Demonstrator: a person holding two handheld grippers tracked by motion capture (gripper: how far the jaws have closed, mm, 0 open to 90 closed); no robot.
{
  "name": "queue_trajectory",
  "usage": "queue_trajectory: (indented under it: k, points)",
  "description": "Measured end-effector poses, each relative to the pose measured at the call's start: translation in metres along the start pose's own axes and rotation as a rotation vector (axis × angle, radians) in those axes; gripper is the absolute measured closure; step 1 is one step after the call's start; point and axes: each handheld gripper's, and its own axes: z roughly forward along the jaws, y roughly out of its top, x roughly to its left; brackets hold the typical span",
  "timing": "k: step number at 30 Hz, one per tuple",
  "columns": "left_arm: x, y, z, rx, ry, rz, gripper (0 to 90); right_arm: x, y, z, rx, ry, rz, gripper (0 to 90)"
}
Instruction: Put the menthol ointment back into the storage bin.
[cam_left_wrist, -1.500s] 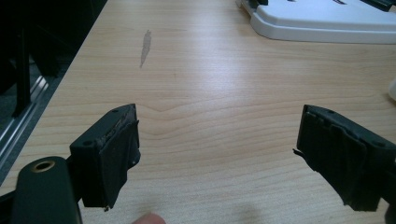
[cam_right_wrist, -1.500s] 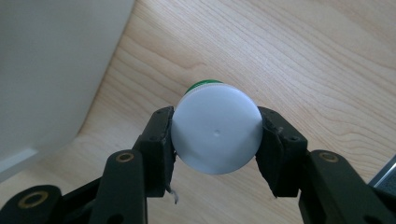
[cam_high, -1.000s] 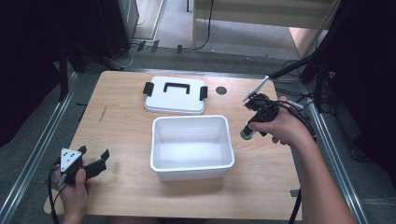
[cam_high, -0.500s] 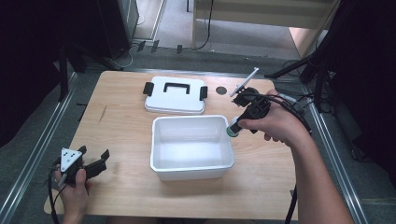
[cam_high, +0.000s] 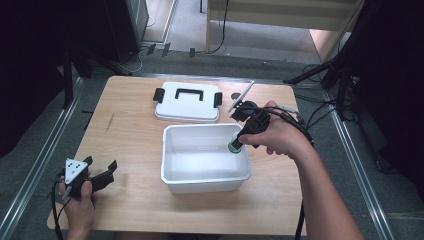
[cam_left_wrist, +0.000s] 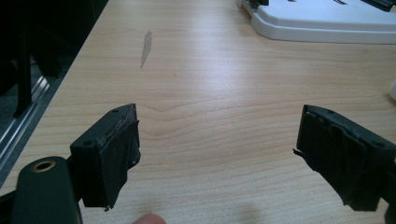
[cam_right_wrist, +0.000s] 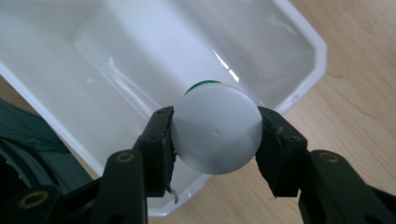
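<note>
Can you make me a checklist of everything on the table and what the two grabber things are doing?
Surface: wooden table, one grey scuff.
Job's things: white bin, nothing inside; white lid flat behind it, off; green-banded bottle.
Clutter: small dark disc beside the lid.
Grippers: left gripper open, low over bare wood; right gripper shut on the bottle over the bin.
Cables: black ones trail from each gripper.
Surroundings: grey floor, metal rails, dark stands.

No text, label, brand, number or sign is readable on anything on the table or around it.
</note>
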Motion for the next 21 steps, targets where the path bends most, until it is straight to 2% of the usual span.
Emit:
queue_trajectory:
  k: [6,15,21]
  points:
    - [0.000,0.000,0.000,-0.001,0.001,-0.002,14.0,0.000,0.001,0.024,0.025,0.017,-0.018,51.8]
    - [-0.001,0.000,0.000,0.007,0.003,0.004,14.0,0.002,0.003,0.056,0.051,0.035,0.000,51.8]
    - [-0.001,0.000,0.000,0.009,0.004,0.004,14.0,0.006,0.005,0.075,0.079,-0.001,0.003,51.8]
